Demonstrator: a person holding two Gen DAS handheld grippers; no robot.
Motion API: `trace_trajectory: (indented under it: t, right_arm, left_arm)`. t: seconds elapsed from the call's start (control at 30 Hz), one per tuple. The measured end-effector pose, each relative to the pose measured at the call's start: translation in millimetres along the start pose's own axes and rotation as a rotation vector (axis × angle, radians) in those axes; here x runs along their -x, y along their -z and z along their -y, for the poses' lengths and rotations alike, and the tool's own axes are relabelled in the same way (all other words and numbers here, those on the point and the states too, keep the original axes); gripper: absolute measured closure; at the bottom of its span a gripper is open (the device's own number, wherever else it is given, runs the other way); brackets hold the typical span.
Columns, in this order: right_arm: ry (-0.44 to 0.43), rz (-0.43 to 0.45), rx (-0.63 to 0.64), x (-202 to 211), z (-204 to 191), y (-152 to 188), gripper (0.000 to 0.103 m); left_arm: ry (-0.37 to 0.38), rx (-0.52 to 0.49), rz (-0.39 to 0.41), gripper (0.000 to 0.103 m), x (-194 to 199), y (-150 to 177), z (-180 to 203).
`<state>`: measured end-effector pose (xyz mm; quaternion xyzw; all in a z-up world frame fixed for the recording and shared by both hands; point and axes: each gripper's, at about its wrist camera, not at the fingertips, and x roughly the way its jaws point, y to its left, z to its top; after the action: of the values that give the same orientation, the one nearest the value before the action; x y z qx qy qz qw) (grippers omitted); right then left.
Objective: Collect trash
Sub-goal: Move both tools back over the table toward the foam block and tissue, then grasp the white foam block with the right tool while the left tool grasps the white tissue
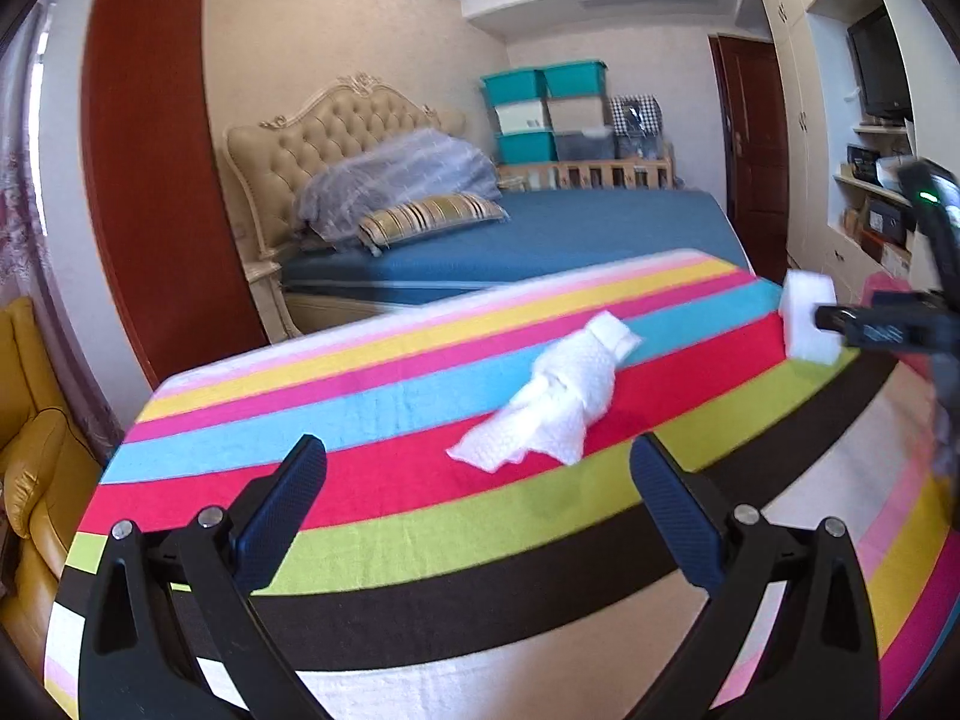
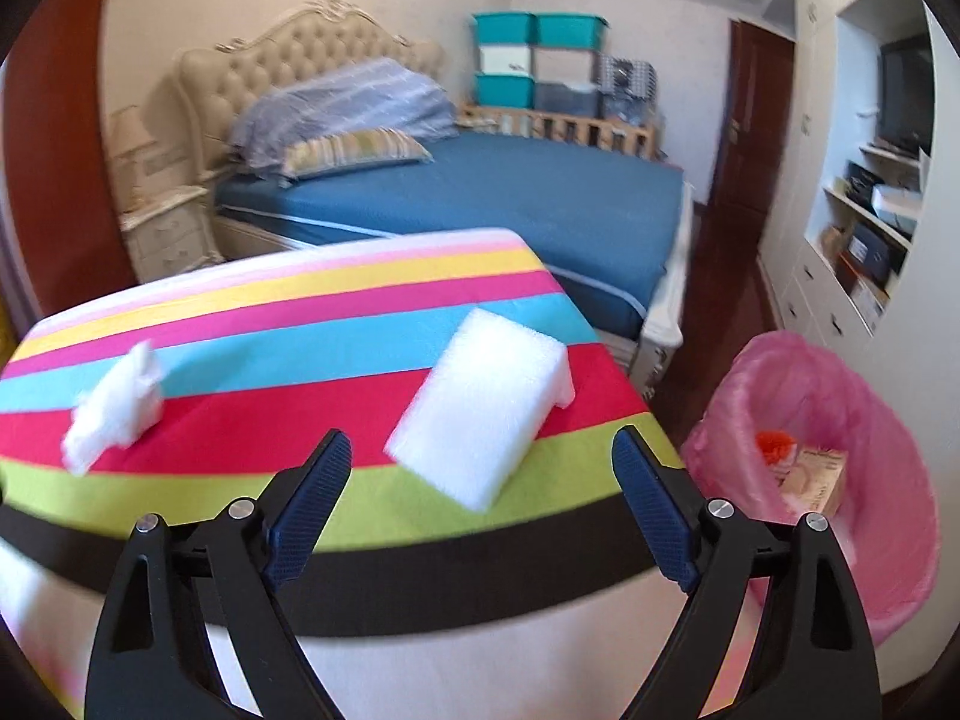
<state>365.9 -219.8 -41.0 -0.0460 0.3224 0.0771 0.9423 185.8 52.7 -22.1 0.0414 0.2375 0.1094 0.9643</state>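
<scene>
Two pieces of trash are lying on the striped cloth (image 2: 420, 294): one crumpled paper towel (image 1: 552, 396) and one white foam block (image 2: 486, 408), well apart. The towel is twisted and dimpled; the block is rectangular with a notched corner. One pink-lined bin (image 2: 840, 420) is standing beside the table, its near rim cut off. The left gripper (image 1: 480, 468) and right gripper (image 2: 483, 462) are both gaping wide, grasping nothing.

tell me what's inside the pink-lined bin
Inside the pink-lined bin: something orange and a tan printed carton. Anything beneath them is hidden.
</scene>
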Motion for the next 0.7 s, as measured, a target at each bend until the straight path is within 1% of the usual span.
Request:
trace_trajectory:
  t: [0.13,0.23,0.27,0.3,0.33,0.4,0.43,0.6,0.7]
  right_arm:
    - [0.052,-0.046,-0.032,-26,-9,-9,0.02]
    - [0.1,-0.108,-0.032,-42,-14,-12,0.02]
    - [0.105,-0.114,-0.029,-43,-14,-11,0.022]
    - [0.102,-0.118,-0.028,-43,-14,-10,0.027]
    - [0.095,-0.119,-0.03,-43,-10,-10,0.043]
    - [0.08,-0.107,-0.026,-37,-9,-6,0.042]
    - [0.057,-0.101,-0.011,-32,-11,-3,0.043]
    - [-0.141,-0.072,0.089,5,-30,26,0.044]
    - [-0.228,-0.041,0.173,27,-45,41,0.044]
  left_arm:
    - [0.021,0.021,0.006,0.005,1,1,-5]
    - [0.026,0.039,-0.006,0.005,-1,1,-8]
    - [0.027,0.045,-0.01,0.005,-1,1,-9]
    - [0.031,0.051,-0.013,0.005,-2,1,-9]
    - [0.034,0.054,-0.013,0.005,-2,2,-10]
    - [0.035,0.059,-0.012,0.005,-2,2,-11]
    - [0.035,0.061,-0.014,0.005,-3,2,-11]
    - [0.041,0.077,-0.028,0.005,-6,3,-14]
    - [0.026,0.088,-0.063,0.005,-13,3,-15]
